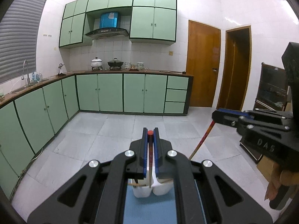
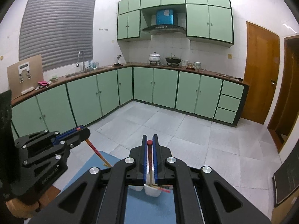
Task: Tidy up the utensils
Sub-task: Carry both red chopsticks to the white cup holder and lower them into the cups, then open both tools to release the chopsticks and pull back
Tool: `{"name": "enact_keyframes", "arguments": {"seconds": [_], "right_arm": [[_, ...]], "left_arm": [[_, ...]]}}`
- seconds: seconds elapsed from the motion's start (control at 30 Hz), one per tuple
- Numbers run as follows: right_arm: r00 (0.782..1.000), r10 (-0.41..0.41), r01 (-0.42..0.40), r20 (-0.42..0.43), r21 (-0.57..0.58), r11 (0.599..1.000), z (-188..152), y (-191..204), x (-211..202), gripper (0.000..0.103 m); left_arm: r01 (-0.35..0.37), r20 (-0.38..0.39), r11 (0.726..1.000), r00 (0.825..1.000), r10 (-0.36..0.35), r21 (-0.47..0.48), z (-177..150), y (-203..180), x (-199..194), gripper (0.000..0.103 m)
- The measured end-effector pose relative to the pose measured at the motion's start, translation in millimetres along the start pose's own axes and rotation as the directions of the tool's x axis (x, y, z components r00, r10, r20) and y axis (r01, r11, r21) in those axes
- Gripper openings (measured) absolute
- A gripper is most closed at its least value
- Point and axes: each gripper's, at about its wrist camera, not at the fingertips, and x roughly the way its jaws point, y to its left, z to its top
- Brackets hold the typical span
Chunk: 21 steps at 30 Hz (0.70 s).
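The left gripper pinches a red-tipped chopstick upright, its lower end over the white holder on the blue mat. Just beside it, the right gripper pinches a second chopstick above the same holder. Bare tiled floor lies beyond the mat's edge.

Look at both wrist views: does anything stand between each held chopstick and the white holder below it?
Nothing visible does. The left tool holds a chopstick hanging toward the white holder, and the right tool holds its chopstick above the same holder. Only other chopsticks lie there.
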Motion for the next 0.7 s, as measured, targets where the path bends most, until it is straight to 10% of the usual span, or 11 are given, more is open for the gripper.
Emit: {"name": "enact_keyframes", "arguments": {"seconds": [0.43, 0.7], "right_arm": [[0.99, 0.018, -0.003, -0.141, 0.108, 0.994, -61, -43, 113, 0.006], [0.991, 0.027, -0.011, -0.128, 0.121, 0.993, -66, -49, 100, 0.018]], "left_arm": [[-0.028, -0.118, 0.999, 0.993, 0.023, -0.042, -48, 34, 105, 0.005], [-0.041, -0.134, 0.998, 0.99, 0.035, -0.038, -51, 45, 98, 0.022]]}}
